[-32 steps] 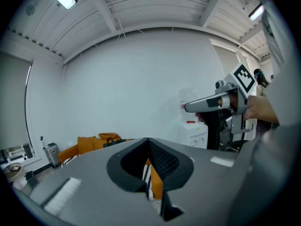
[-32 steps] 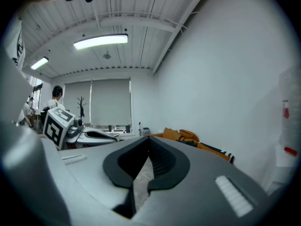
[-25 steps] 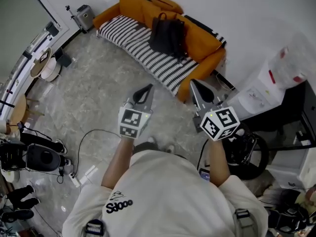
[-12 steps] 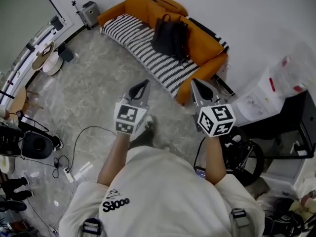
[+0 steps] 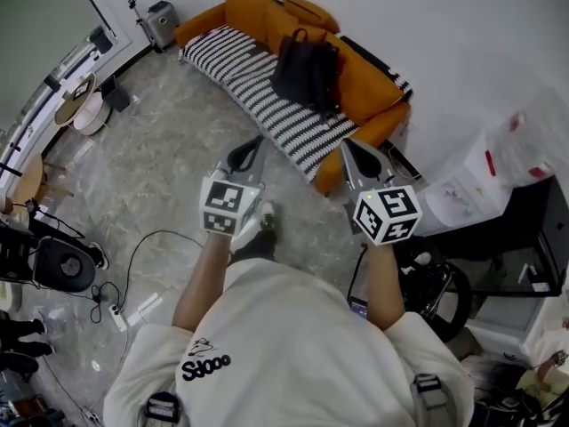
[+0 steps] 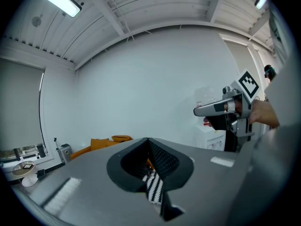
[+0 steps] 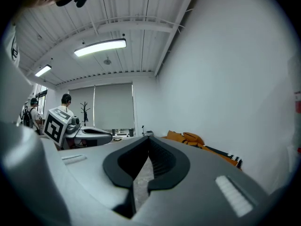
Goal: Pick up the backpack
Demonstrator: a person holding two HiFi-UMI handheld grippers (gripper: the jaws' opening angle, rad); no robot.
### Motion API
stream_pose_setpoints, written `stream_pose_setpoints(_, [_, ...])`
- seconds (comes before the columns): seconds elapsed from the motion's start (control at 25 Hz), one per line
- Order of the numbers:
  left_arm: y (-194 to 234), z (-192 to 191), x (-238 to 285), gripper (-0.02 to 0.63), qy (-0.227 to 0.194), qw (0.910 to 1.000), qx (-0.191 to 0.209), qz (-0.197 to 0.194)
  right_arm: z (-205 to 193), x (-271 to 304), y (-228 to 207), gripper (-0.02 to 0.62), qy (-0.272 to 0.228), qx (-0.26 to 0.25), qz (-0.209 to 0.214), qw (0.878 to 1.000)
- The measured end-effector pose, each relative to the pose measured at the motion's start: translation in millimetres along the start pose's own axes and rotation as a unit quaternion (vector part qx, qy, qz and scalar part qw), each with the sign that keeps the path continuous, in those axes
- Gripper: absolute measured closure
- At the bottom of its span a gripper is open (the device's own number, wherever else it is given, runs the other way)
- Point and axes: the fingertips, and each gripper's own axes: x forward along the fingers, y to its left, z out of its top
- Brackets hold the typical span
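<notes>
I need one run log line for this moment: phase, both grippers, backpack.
phase: pre-grasp | left gripper: jaws shut, empty | right gripper: jaws shut, empty | backpack: on sofa, untouched

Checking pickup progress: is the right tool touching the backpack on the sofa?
Apart. Head view shows striped sofa seat between the right tool and the backpack.

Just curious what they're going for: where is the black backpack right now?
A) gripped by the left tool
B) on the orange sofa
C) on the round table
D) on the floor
B: the backpack rests on the orange sofa against its backrest; the left gripper and right gripper are shut, holding nothing.
</notes>
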Motion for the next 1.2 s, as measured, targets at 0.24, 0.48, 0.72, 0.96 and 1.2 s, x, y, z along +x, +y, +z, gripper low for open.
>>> stream_pose_setpoints(0.24, [26.6, 0.1, 40.9, 0.595, -0.016, 0.9996, 0.010, -0.022, 9.5, 43.4, -14.6, 0.592, -0.006, -0.012, 0.014, 1.000])
stream_pose_setpoints(0.48, [73.6, -1.3, 99.1, 0.597, -0.021, 0.9980, -0.010, -0.058, 15.3, 119.3, -34.9, 0.592, 0.002, -0.015, 0.007, 1.000])
stream_pose_setpoints(0.72, [132.1, 6.4, 163.4, 0.597, -0.016, 0.9937, -0.039, -0.103, 32.0, 195.2, -65.0, 0.592, 0.007, 0.001, -0.020, 1.000])
stream_pose_setpoints(0.96, [184.6, 18.1, 218.0, 0.595, -0.041, 0.9901, -0.063, -0.118, 45.5, 254.7, -96.2, 0.592, 0.015, 0.001, -0.046, 0.999])
stream_pose_setpoints(1.2, [221.0, 13.0, 261.6, 0.595, -0.047, 0.9878, -0.045, -0.141, 48.7, 306.1, -115.4, 0.592, 0.028, -0.002, -0.071, 0.997])
